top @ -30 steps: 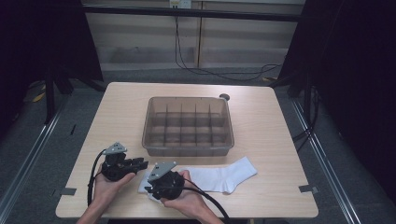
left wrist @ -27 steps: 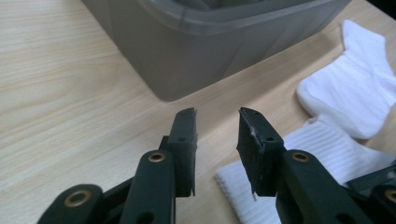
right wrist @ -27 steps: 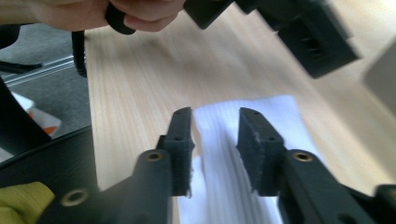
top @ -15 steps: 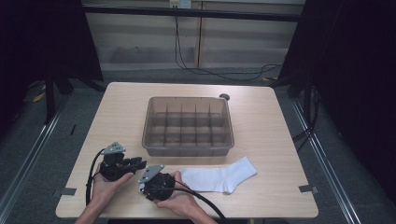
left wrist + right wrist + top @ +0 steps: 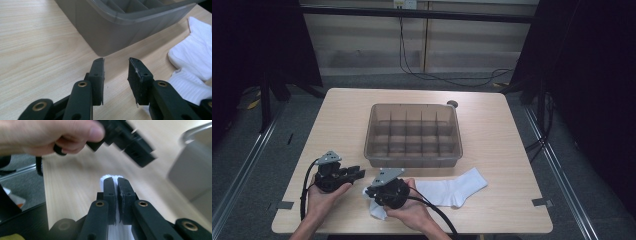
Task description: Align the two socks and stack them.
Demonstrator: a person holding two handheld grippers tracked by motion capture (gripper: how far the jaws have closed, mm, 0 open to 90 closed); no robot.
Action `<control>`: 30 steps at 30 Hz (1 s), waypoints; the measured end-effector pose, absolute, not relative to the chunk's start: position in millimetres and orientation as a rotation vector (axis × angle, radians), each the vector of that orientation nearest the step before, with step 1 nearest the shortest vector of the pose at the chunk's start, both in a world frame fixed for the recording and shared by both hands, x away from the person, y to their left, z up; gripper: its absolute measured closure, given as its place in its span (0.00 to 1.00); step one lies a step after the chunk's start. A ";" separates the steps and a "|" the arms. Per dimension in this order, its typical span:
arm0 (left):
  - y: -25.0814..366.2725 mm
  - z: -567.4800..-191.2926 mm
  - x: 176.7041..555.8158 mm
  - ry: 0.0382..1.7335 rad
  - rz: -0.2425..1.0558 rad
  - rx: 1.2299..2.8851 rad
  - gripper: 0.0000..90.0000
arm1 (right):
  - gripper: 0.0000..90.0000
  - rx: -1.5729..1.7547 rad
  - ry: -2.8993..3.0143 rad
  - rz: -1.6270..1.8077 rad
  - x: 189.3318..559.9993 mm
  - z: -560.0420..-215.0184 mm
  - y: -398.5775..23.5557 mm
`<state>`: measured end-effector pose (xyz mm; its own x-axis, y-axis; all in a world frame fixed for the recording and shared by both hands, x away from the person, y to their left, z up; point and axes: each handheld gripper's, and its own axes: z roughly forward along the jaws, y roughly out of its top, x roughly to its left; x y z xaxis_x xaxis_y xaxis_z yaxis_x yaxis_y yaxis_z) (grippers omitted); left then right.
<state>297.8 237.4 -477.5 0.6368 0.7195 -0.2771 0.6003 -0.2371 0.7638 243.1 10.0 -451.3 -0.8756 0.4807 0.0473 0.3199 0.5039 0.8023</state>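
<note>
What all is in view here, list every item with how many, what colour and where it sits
table: one, light wood, middle of the high view, on a grey floor.
bin: one, translucent grey plastic with dividers inside, centre of the table.
sock: one, white, on the table in front of the bin, its left end pinched and lifted.
small round thing: one, dark, on the table behind the bin's far right corner; too small to identify.
tape marks: two, grey, near the table's front corners.
cables: black, on the floor beyond the table.
left gripper: one, black, held over the table left of the sock, jaws apart, nothing between them.
right gripper: one, black, jaws have just closed on the sock's end.
</note>
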 end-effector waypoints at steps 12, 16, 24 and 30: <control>201.6 -471.7 266.9 0.852 0.089 2.046 0.82 | 0.95 0.839 2.382 1.392 244.4 -426.0 -46.4; 175.9 -482.0 257.6 0.761 0.045 2.157 0.82 | 0.95 0.892 2.336 1.427 245.2 -425.4 -60.5; 172.9 -493.1 257.6 0.740 0.120 2.276 0.82 | 0.95 0.972 2.237 1.443 240.3 -417.3 -93.4; 179.8 -492.1 260.4 0.753 0.193 2.296 0.82 | 0.95 1.028 2.187 1.459 236.5 -415.0 -115.7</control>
<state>260.4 179.8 -492.1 0.8199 0.5679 -0.0722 0.4634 -0.5844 0.6662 236.5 -115.7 -415.0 -0.6911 0.7120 0.1242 0.3878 0.2203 0.8950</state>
